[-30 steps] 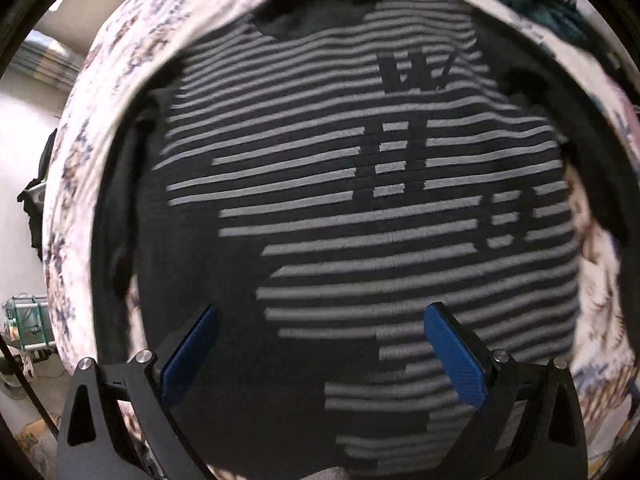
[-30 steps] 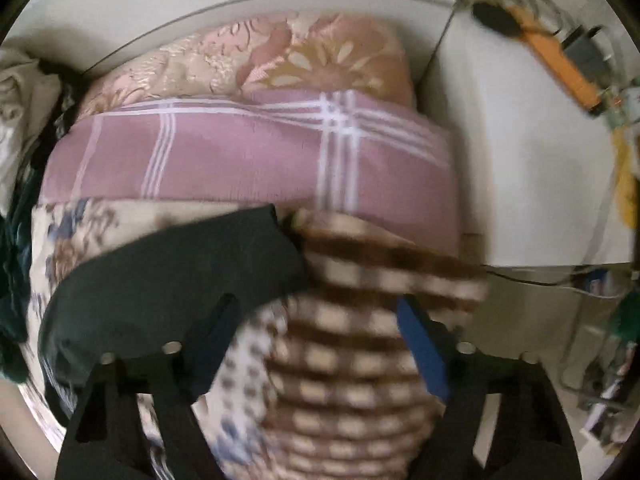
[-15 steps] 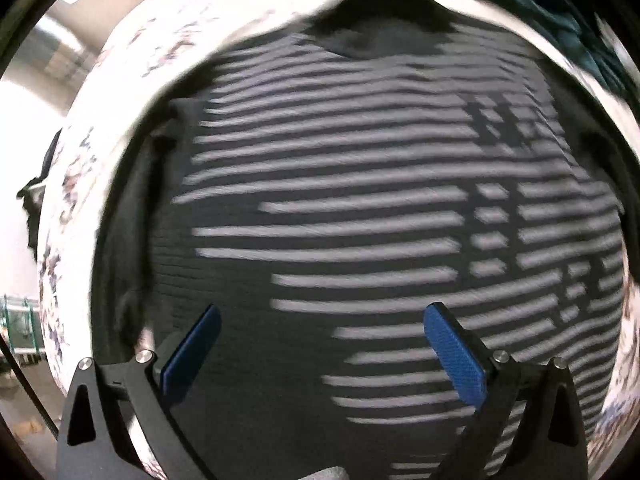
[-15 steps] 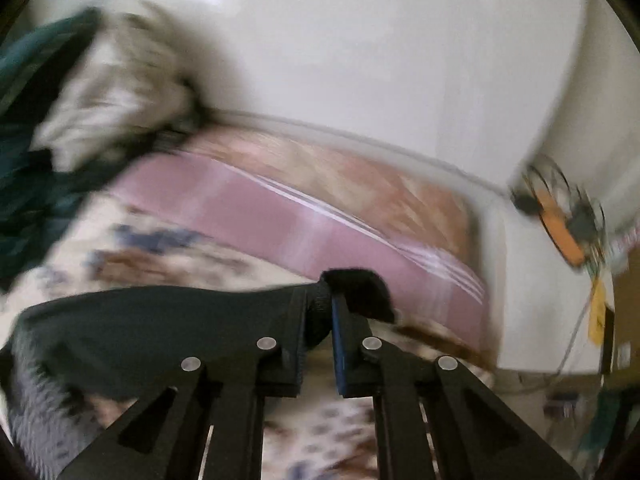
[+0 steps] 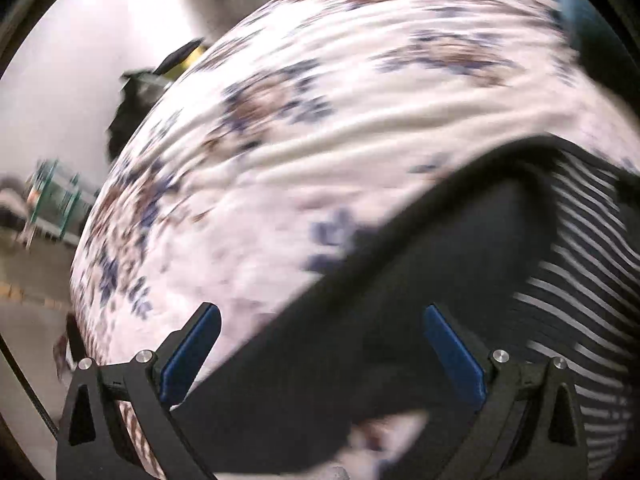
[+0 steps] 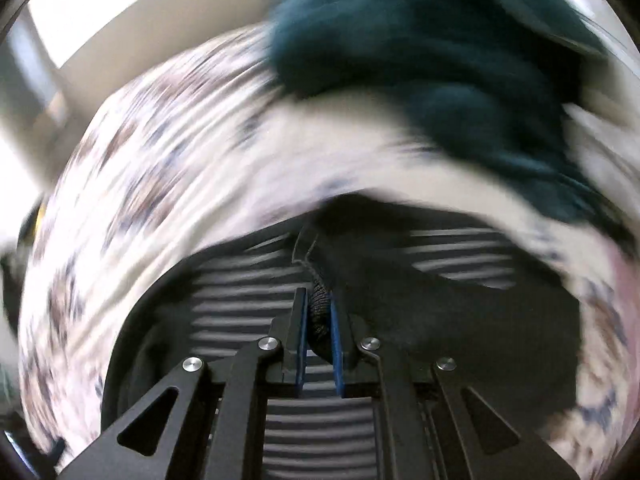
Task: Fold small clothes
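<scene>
A black sweater with grey stripes (image 5: 580, 280) lies on a floral bedsheet (image 5: 320, 120). In the left wrist view its plain black sleeve (image 5: 400, 320) runs between the fingers of my open left gripper (image 5: 320, 344), which holds nothing. In the right wrist view my right gripper (image 6: 319, 320) is shut on a black knitted edge of the sweater (image 6: 320, 304) and holds it over the striped body (image 6: 248, 300). A black part of the sweater (image 6: 420, 300) trails to the right of the fingers. Both views are blurred.
A dark teal garment (image 6: 440, 60) is heaped on the floral sheet (image 6: 160, 180) beyond the sweater. The bed's left edge drops to the floor, where a green rack (image 5: 56, 196) and a dark object (image 5: 136, 100) stand by the wall.
My right gripper shut on the sweater's black edge and carried it over the striped body. My left gripper swung left from the striped front to the sleeve and stayed open.
</scene>
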`<state>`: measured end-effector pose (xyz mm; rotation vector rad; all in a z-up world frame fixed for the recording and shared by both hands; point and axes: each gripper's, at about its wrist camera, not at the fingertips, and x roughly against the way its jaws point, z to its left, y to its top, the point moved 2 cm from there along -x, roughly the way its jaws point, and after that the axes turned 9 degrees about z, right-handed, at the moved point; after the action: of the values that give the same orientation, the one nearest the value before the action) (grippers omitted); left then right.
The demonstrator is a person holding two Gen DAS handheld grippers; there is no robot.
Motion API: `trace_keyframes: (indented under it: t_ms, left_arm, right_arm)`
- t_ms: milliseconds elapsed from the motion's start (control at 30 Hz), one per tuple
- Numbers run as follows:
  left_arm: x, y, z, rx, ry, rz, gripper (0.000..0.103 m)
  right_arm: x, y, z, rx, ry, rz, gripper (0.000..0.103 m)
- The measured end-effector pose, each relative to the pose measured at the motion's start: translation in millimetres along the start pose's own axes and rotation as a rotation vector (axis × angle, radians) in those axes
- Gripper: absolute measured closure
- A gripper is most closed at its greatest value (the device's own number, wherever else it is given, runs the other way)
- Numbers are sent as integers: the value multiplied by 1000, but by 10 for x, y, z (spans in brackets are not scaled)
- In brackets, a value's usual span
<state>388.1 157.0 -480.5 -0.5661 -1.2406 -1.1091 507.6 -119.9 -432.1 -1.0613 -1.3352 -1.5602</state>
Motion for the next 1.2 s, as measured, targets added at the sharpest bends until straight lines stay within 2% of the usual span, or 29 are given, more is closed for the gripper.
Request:
trace_keyframes:
  t_ms: [133,200,300,367,433,467,500,533,567,600,667,733,800,900,1000,1067,1100,1200]
  left_arm:
    - [-259,-13,410,65,19,33,0]
    - [-350,-50,488,71,22,50,0]
    - [-467,-110,575,78,18,79,0]
    - [-492,-164,631,84,5,101,0]
    - [-456,-236,642,90,-12,121,0]
    - [-441,-282,695,99,-22,134,0]
    - [-409,-359,778,115,-37,149,0]
    - [-383,-426,827,127,-48,161,0]
    - [-365,-529,908,146,-63,181,0]
    - [-366,-659,994,166,-80,214,0]
    - [-388,-913,1148,204,-101,281,0]
    - [-432,-1232,1351,273,-142,355,0]
    - [-483,-1509,1524,340,-163,400,0]
    - [-656,-1899,1735,451,-225,478,0]
    - [-917,-2199,1917,649,-375,540,5]
    - [-1071,-2285,1981,755,-450,543,8]
    - [-1147,-2294,2005,805,-492,532,12]
    - [-1259,-2233,2087,928,-536,481,15]
  right_arm:
    - [-570,-188,1136,186,-29,70,93]
    - [-717,-272,1501,253,-47,77,93]
    - [-872,-467,1721,313,-63,116,93]
    - [-950,-551,1781,330,-23,205,90]
    - [-947,-640,1679,295,94,306,85]
    - [-891,-666,1577,272,122,318,68]
    - [-801,-714,1474,251,131,310,55]
    - [-702,-746,1361,233,137,296,34]
    - [-539,-829,1128,198,110,271,25]
    - [-464,-861,988,178,72,262,23]
    - [-274,-1024,527,125,-98,221,10]
    - [-193,-1166,153,88,-197,220,1]
    - [-149,-1276,-166,56,-254,238,0]
    - [-113,-1444,-558,11,-295,273,0]
    - [-51,-1589,-789,-14,-305,298,0]
    - [-12,-1646,-843,-32,-293,308,0]
    - [-5,-1672,-855,-40,-292,311,0]
    - [3,-1735,-859,-47,-287,330,0]
